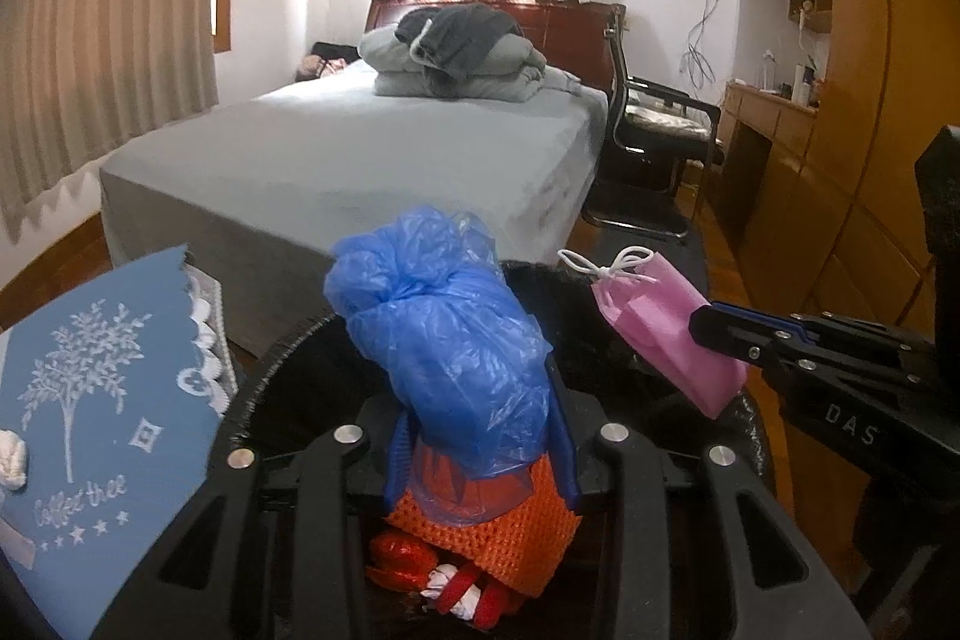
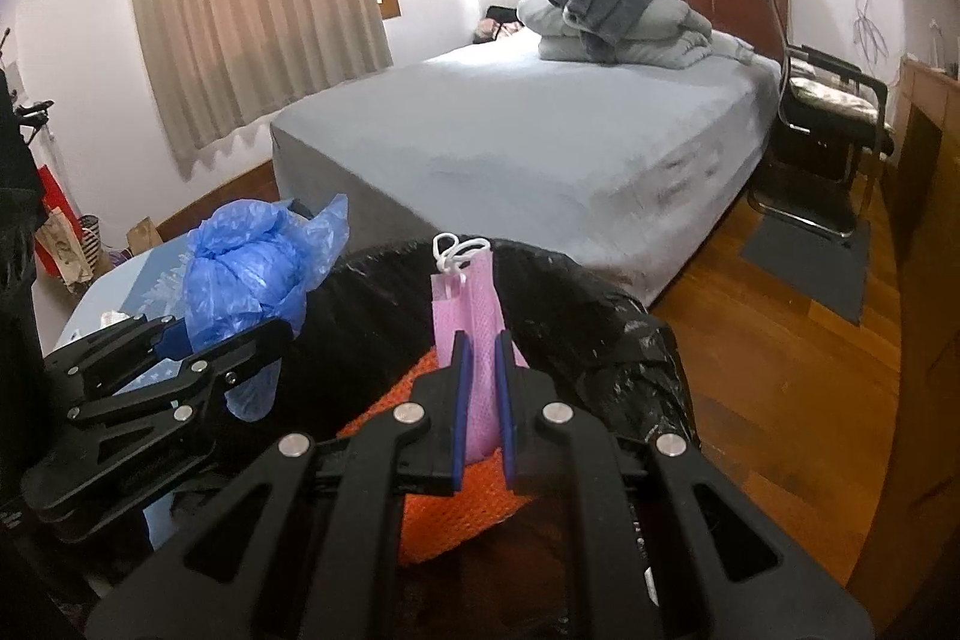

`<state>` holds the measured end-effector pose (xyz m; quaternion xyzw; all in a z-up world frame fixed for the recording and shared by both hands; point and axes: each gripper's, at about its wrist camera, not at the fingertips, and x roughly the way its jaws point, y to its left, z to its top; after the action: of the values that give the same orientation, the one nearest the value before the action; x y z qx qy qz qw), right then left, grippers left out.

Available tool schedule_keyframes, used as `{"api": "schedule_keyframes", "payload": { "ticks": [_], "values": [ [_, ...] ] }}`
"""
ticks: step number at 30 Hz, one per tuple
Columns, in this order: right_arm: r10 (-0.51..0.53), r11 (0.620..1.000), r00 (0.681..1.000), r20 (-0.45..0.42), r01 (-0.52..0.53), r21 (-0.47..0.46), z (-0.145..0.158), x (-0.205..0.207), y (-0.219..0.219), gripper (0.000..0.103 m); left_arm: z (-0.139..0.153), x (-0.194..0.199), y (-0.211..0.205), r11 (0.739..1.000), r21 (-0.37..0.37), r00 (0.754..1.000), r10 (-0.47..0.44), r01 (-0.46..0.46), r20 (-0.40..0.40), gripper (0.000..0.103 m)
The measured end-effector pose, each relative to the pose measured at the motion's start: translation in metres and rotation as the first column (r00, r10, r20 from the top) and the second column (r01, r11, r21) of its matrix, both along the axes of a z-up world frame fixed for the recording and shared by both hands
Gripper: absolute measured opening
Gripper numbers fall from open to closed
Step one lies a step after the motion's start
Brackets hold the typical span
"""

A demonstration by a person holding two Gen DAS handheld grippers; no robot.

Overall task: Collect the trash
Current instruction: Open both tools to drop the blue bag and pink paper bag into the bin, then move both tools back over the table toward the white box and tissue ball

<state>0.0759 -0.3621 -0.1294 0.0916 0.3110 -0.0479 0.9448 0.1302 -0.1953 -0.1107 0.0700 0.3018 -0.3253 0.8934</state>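
Observation:
My left gripper [image 1: 480, 436] is shut on a crumpled blue plastic bag [image 1: 438, 328], which bulges up past its fingers. A folded pink face mask [image 2: 468, 304] with white ear loops stands between the blue pads of my right gripper [image 2: 483, 346], which is shut on it. Both grippers hang over a bin with a black liner [image 2: 600, 304]. Inside lie an orange mesh net [image 1: 498, 526] and a red wrapper [image 1: 399, 559]. The right wrist view shows the left gripper [image 2: 234, 340] and the blue bag [image 2: 252, 268] at the bin's left rim. In the left wrist view, the right gripper [image 1: 699, 325] holds the mask [image 1: 654, 334] at the right rim.
A blue cloth with a white tree print [image 1: 90, 430] covers a surface left of the bin. A grey bed [image 1: 360, 148] with folded bedding stands behind it. A black chair [image 1: 654, 124], a wooden desk [image 1: 774, 112] and a floor mat [image 2: 810, 256] are to the right.

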Motion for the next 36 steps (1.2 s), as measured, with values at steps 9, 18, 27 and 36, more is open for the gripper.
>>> {"api": "schedule_keyframes", "payload": {
  "ticks": [9,18,27,36],
  "values": [
    [-0.03,0.999,0.999,-0.041,0.029,-0.02,-0.017,0.011,-0.007,0.046,-0.008,0.009,0.003,1.0,-0.017,0.999,-0.019,0.018,-0.035,0.07],
    [-0.071,0.997,0.997,0.004,0.072,-0.031,-0.008,0.0,0.0,0.093,0.006,0.014,0.04,0.996,-0.024,0.997,0.082,-0.083,-0.011,0.081],
    [-0.03,0.999,0.998,0.059,0.031,-0.01,0.016,-0.004,0.03,0.096,0.027,0.007,0.094,0.976,-0.027,0.976,0.215,-0.214,0.036,0.089],
    [0.045,0.999,0.996,0.081,-0.044,-0.019,0.035,0.005,0.076,0.097,0.038,-0.01,0.152,0.944,-0.02,0.942,0.33,-0.33,0.063,0.096]
  ]
}}
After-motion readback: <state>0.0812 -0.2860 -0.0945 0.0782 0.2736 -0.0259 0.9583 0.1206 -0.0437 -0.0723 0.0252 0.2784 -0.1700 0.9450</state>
